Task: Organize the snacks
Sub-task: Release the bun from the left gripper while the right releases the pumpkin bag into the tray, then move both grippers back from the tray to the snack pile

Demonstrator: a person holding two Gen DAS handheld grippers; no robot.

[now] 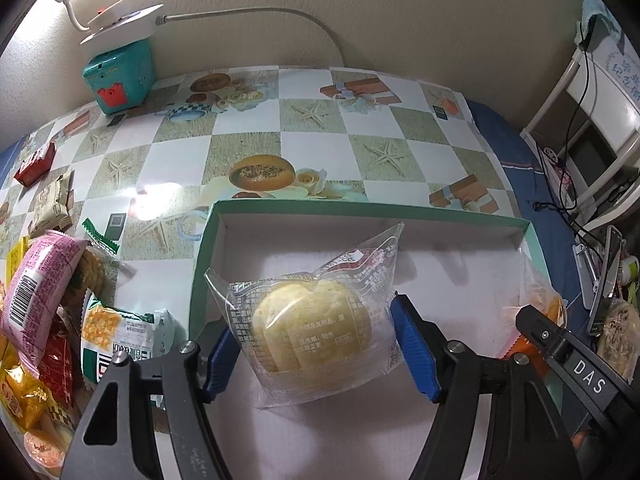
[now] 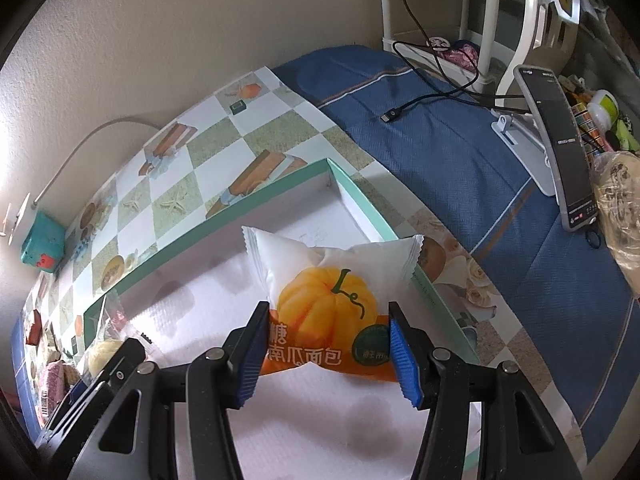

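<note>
A checkered oilcloth table against a beige wall carries a shallow green-rimmed box [image 1: 534, 240]. Inside it, the left gripper [image 1: 312, 348] clenches a clear-wrapped bun [image 1: 310, 328]; toward the box's right wall, the right gripper [image 2: 328, 348] grasps a pumpkin bread packet [image 2: 328, 304]. Placing is underway — next, loosen both claws and lift clear.

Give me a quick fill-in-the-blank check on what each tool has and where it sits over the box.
1. The left tool grips a clear packet holding a pale ____ bun.
2. The right tool grips a white and orange packet printed with a ____.
3. Both packets are over the white inside of a box with a ____ rim.
4. Loose snacks are piled to the ____ of the box in the left wrist view.

Missing words: yellow; pumpkin; green; left
</note>
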